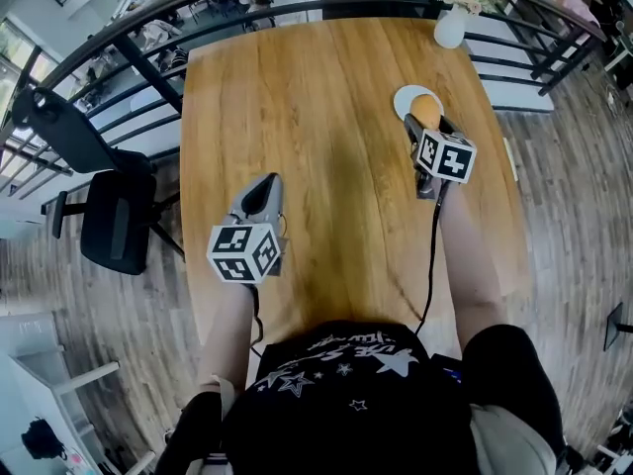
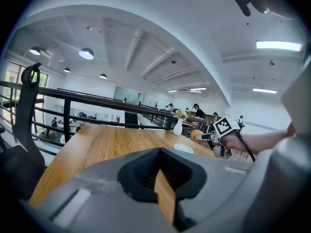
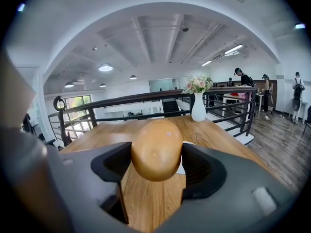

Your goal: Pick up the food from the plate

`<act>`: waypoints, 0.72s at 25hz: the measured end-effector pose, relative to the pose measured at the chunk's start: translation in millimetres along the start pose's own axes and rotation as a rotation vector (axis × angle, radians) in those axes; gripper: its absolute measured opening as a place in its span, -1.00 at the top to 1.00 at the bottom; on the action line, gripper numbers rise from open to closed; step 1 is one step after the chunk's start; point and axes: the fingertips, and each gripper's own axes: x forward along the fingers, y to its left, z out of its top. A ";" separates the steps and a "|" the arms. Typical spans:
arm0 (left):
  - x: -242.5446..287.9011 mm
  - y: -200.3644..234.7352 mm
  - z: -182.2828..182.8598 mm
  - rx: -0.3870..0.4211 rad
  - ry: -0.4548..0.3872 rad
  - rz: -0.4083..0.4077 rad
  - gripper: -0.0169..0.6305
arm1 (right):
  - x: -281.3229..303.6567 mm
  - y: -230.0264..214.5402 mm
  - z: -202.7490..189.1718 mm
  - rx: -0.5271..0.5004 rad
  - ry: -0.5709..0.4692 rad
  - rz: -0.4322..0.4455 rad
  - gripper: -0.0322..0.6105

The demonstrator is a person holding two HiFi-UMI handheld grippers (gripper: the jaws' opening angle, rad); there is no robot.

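Closest to the lens is the person's black star-printed shirt (image 1: pixel 341 384), and well to the left of the white plate (image 1: pixel 404 97) the left tool (image 1: pixel 269 179) hangs over the bare wooden tabletop (image 1: pixel 326 117) with its jaws drawn together on nothing. At the plate, the right tool (image 3: pixel 156 164) stands wide around the rounded orange-brown food (image 1: pixel 426 112), pads pressed on both its sides, holding it just above the plate's near edge. Beyond the plate, to its right, stands a white vase (image 1: pixel 450 28) of flowers.

Counter (image 1: pixel 316 107) shows warm wood, smooth with a soft sheen. Food (image 3: pixel 157 149) looks smooth, tan, faintly glossy. Fingers (image 3: pixel 206 171) are matt dark plastic. Plate (image 1: pixel 405 99) and vase (image 1: pixel 450 28) gleam white, glazed.
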 end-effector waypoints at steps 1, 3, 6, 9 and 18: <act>-6.6 -0.9 0.6 0.000 -0.003 -0.005 0.94 | -8.5 4.8 -0.5 0.001 -0.004 0.002 -0.12; -19.2 -1.9 2.0 -0.001 -0.009 -0.015 0.94 | -24.8 14.6 -1.8 0.011 -0.013 0.008 -0.12; -35.7 -1.9 2.6 -0.004 -0.015 -0.034 0.94 | -47.9 30.1 -4.2 0.019 -0.030 0.016 -0.12; -52.2 0.5 -0.8 -0.004 -0.014 -0.057 0.94 | -69.8 47.2 -12.7 0.022 -0.041 0.014 -0.12; -79.7 13.4 -14.4 -0.001 0.024 -0.179 0.94 | -129.0 99.2 -44.5 0.080 -0.073 -0.025 -0.12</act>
